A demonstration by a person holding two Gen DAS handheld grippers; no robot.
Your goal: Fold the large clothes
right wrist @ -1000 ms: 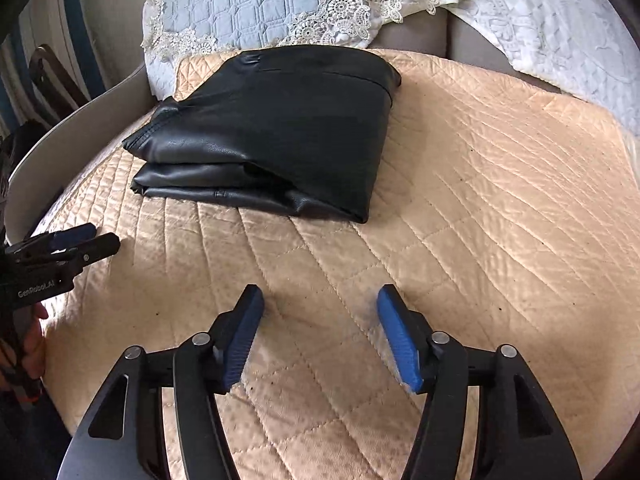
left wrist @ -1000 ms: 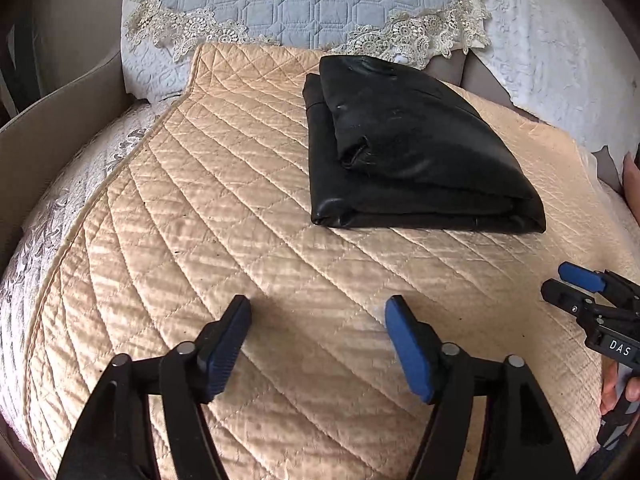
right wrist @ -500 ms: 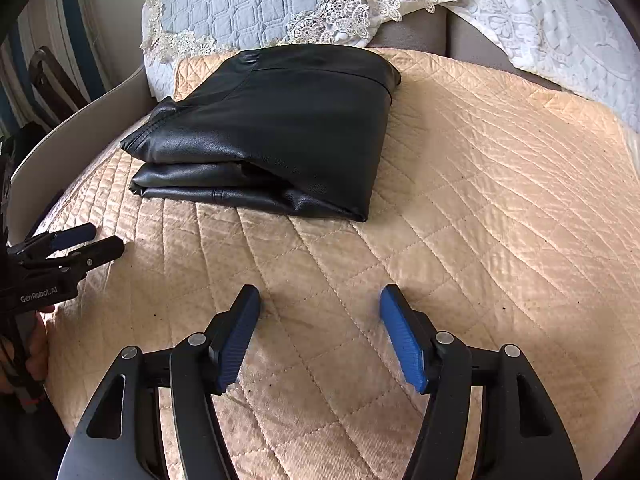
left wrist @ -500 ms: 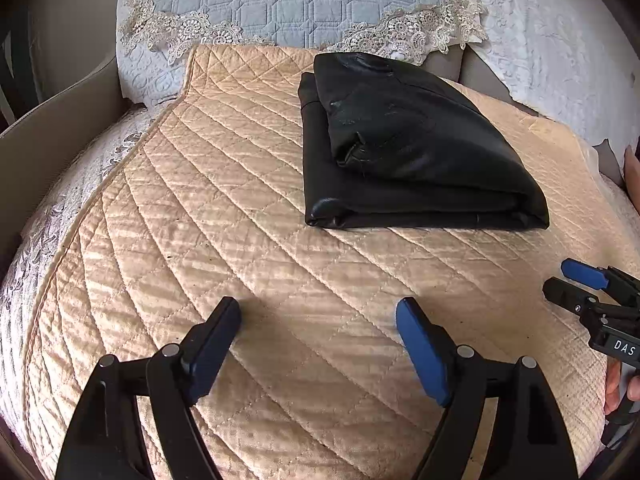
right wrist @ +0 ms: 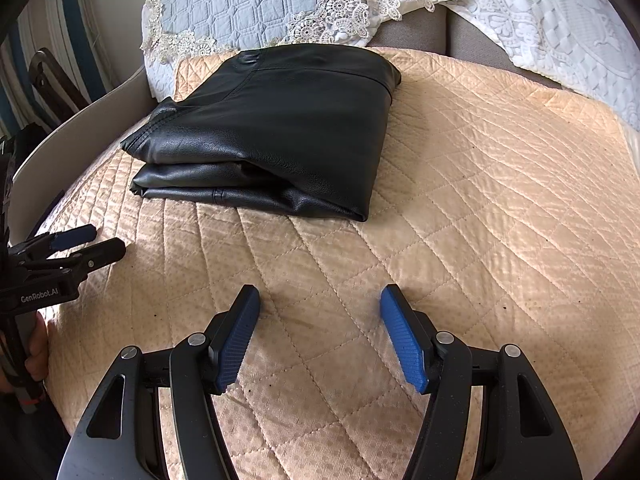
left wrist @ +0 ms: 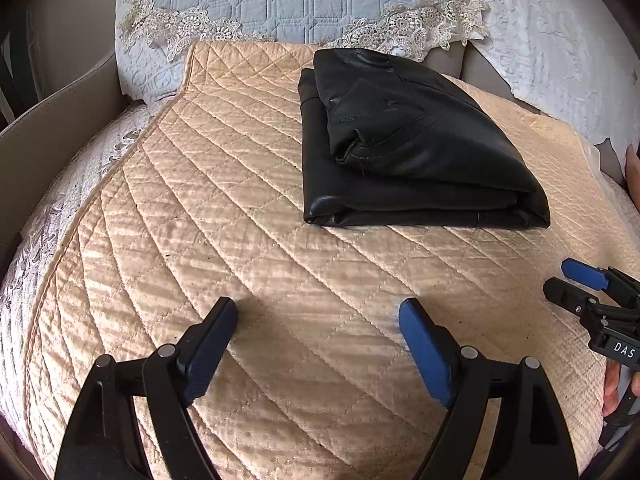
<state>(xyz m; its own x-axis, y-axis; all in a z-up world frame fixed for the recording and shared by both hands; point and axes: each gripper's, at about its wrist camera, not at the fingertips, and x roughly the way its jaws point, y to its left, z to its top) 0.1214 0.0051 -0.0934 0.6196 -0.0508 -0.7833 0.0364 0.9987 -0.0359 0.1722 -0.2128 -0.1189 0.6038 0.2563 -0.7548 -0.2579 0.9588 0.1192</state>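
A black leather-like garment (left wrist: 412,152) (right wrist: 288,128) lies folded into a thick rectangle on the beige quilted cover (left wrist: 240,200) (right wrist: 480,200), towards its far side. My left gripper (left wrist: 318,306) hovers over bare quilt short of the garment's near edge; its jaws are opening with nothing between them. My right gripper (right wrist: 320,292) is open and empty, also short of the garment. Each gripper shows in the other's view: the right gripper (left wrist: 560,276) at the right edge, the left gripper (right wrist: 106,240) at the left edge.
A blue-grey quilted pillow with lace trim (left wrist: 300,0) (right wrist: 248,4) leans behind the garment. A white embossed spread (left wrist: 560,40) covers the back right. A beige padded side wall (left wrist: 60,120) borders the left. A person's fingers (right wrist: 38,344) hold the left gripper's handle.
The left gripper's jaws have spread wider apart. The right gripper's jaws opened only slightly. Both grippers and the folded garment stay where they were.
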